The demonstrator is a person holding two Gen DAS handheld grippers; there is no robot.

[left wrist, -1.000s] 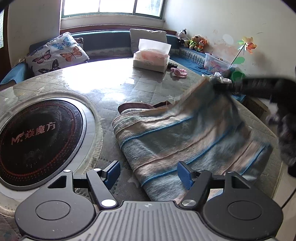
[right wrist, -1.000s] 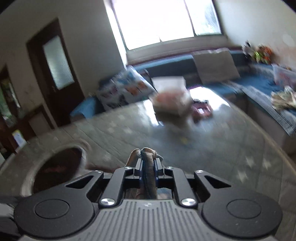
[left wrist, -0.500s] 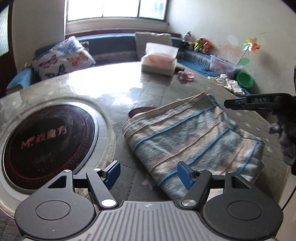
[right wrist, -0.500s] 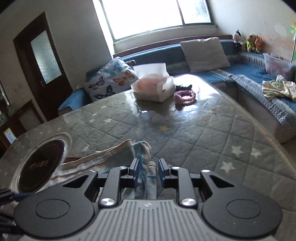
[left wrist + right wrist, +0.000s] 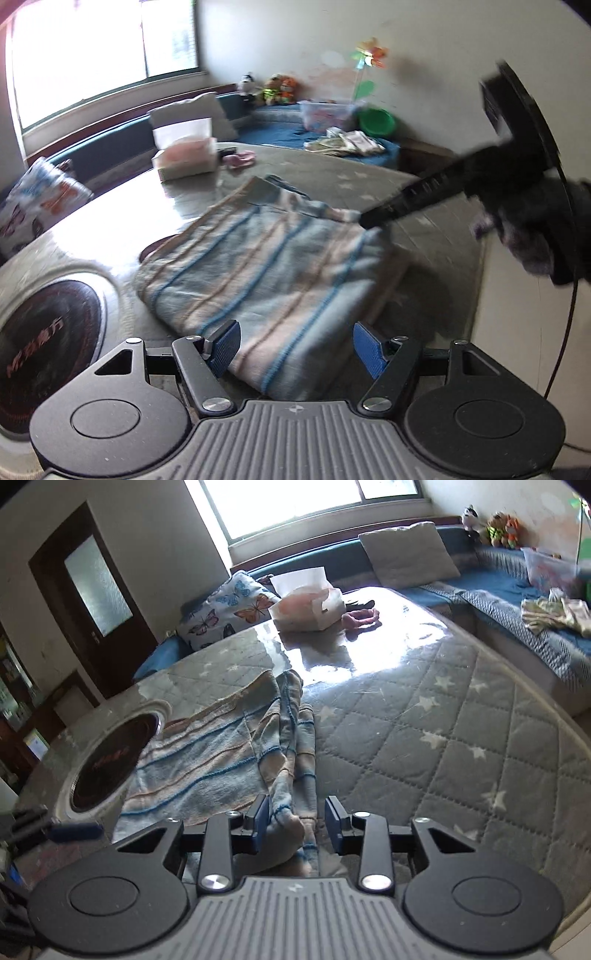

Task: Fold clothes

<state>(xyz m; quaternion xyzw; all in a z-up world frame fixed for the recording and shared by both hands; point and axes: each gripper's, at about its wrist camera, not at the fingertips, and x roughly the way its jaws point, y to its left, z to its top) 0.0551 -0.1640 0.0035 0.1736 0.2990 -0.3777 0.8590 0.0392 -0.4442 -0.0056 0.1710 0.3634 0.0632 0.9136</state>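
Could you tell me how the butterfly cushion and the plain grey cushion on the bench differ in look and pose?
The butterfly cushion is white with orange and blue butterflies; the grey cushion is plain, with no print. The butterfly cushion sits at the bench's end nearer the door, tipped at an angle, while the grey cushion leans more upright against the backrest under the window. Both are square and rest on the blue bench behind the table.

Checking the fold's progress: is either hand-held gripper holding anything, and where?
Nothing held. Both the left and right stand open over the striped cloth.
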